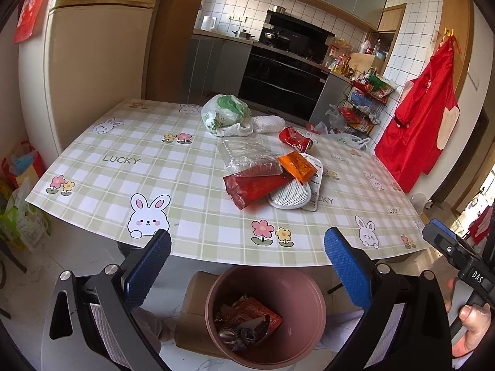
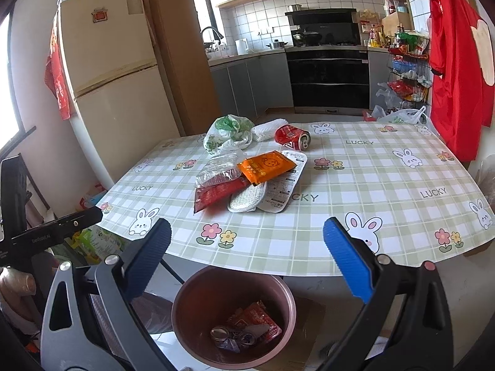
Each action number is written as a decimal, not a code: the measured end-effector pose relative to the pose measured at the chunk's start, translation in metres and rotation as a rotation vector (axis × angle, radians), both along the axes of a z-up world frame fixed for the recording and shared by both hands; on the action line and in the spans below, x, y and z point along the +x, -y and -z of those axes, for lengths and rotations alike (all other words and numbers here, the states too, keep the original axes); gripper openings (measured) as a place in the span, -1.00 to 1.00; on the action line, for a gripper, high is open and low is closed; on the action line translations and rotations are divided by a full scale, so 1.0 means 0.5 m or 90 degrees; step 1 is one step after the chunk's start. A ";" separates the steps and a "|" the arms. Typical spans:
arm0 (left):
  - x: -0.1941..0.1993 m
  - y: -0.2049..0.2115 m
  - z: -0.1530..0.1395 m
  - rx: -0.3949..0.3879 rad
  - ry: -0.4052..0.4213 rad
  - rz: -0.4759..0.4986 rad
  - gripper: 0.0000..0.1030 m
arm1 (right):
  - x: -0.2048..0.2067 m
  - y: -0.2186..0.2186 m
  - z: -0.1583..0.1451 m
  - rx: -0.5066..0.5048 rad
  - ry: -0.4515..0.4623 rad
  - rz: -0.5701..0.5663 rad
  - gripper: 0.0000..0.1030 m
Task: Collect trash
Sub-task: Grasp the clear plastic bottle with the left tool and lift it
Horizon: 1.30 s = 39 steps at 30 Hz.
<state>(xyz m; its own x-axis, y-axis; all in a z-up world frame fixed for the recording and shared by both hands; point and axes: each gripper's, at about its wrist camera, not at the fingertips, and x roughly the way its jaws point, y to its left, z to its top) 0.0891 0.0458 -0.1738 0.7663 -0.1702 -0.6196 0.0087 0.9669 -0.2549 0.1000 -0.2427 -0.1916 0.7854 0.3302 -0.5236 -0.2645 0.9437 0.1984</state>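
Observation:
A brown bin [image 1: 266, 315] [image 2: 233, 312] stands on the floor below the table's near edge, with a red wrapper [image 1: 256, 312] and crushed cans [image 2: 221, 335] inside. On the table [image 1: 123, 167] lies a pile: a clear plastic pack [image 1: 247, 154], a red packet [image 1: 256, 187], an orange packet [image 1: 297, 165] and a white tray [image 1: 290, 198]. Behind are a crushed red can [image 1: 295, 139] and a green-and-white bag [image 1: 227, 114]. My left gripper [image 1: 247, 256] hangs open above the bin, nothing between its fingers. My right gripper [image 2: 247, 253] is open and empty too.
A fridge [image 1: 92, 61] stands left of the table. An oven [image 1: 284, 77] and counters fill the back. A wire rack [image 1: 362, 105] with packets and a red apron [image 1: 423, 117] are at the right. Bags [image 1: 21, 204] sit on the floor at the left. A cardboard box [image 1: 191, 315] lies beside the bin.

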 end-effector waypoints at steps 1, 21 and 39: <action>0.009 -0.001 0.002 -0.002 -0.004 0.001 0.89 | 0.008 0.004 0.001 -0.001 -0.002 0.002 0.89; 0.396 -0.040 0.104 -0.250 -0.129 0.021 0.62 | 0.303 0.030 0.096 -0.031 -0.072 0.020 0.89; 0.614 -0.113 0.281 -0.453 -0.238 -0.017 0.28 | 0.534 0.018 0.135 -0.046 -0.114 -0.006 0.89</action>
